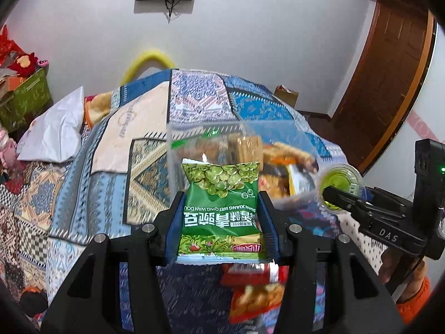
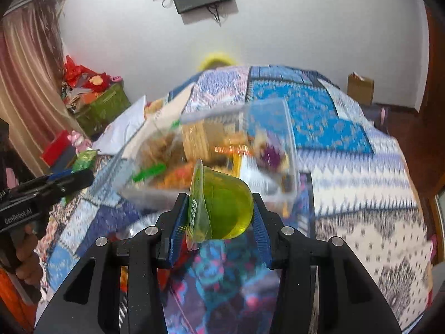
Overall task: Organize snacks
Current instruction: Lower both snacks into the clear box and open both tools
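Patchwork bedspread covers bed under white wall.

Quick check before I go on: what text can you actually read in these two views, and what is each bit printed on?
"SUAN XIANG WEI QING WAN DOU": green pea packet, upside down, in the left gripper.
"DAS": right gripper, seen from the left wrist.
"GenRobot.AI": left gripper, seen from the right wrist.
Unreadable: the packet's Chinese characters, the jelly cup barcode label.

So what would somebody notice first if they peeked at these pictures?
Probably the green pea snack packet pinched in the left gripper, and the yellow-green jelly cup squeezed sideways in the right gripper. Just behind them, on the patchwork quilt, sits a clear plastic box of snacks.
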### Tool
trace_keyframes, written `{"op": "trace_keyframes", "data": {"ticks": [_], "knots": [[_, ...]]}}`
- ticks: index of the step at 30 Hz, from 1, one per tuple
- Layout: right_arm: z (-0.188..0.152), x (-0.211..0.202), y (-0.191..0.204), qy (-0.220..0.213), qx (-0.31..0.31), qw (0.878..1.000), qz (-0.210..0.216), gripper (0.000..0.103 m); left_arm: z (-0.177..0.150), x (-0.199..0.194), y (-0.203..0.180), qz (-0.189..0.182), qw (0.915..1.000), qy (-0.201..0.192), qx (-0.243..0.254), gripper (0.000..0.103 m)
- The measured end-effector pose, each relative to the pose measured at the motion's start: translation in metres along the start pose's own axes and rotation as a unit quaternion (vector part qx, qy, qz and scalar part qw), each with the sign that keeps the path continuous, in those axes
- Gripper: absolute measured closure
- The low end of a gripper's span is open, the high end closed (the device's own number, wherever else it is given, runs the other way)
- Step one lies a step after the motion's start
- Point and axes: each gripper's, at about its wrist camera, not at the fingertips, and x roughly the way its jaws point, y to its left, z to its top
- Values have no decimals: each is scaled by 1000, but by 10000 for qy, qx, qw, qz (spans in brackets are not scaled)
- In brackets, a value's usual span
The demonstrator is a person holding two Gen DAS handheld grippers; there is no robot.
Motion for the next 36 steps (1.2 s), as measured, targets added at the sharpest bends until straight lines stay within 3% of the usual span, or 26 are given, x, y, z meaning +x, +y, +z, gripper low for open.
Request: {"op": "trace_keyframes", "data": {"ticks": [9,21,28,31,36], "knots": [[27,39,10,25,-208,9998,-29,62,32,39,-9,-22,10000,7,-16,53],[22,74,9,320,-379,9987,-85,62,47,108,-6,-43,9991,393,-127,53],[20,79,10,417,-451,9981,-99,61,44,125,-3,285,9988,401,17,53],[20,80,12,460,-496,9976,-128,61,43,125,-5,288,9985,432,147,53],[20,71,16,461,-589,9970,-187,52,42,120,-9,138,9978,603,244,46]]}}
